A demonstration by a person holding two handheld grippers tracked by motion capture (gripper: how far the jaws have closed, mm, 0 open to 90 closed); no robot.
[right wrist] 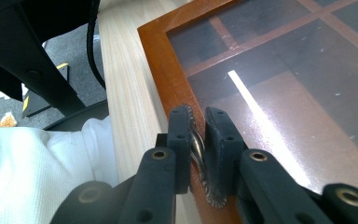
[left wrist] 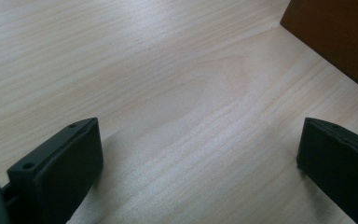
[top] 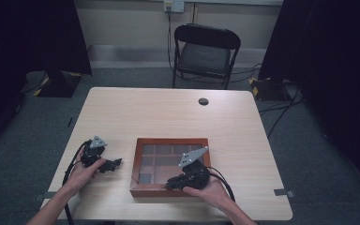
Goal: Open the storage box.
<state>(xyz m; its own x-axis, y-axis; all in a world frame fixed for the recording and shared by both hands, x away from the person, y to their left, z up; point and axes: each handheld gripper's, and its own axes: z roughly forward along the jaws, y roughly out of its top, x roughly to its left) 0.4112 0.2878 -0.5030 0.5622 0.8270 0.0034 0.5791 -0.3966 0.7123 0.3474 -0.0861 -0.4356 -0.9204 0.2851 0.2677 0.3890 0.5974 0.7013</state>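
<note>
Right hand-held gripper (right wrist: 198, 135) on glass-lidded wooden box's (right wrist: 161, 60) metal latch (right wrist: 200, 156)

A pale wooden desk (top: 168, 112) is standing on grey carpet (top: 318, 154), with a black folding chair (top: 205, 52) sitting at its far side. Dark curtains (top: 33, 33) are hanging at far left and right, and cables (top: 281, 110) are trailing across the floor below a light wall (top: 131, 21).

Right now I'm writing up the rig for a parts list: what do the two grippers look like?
Both are black. The left gripper and the right gripper each carry a grey three-cornered plate on top and trail a black cable. The jaws are blocky black pads with screw holes.
</note>
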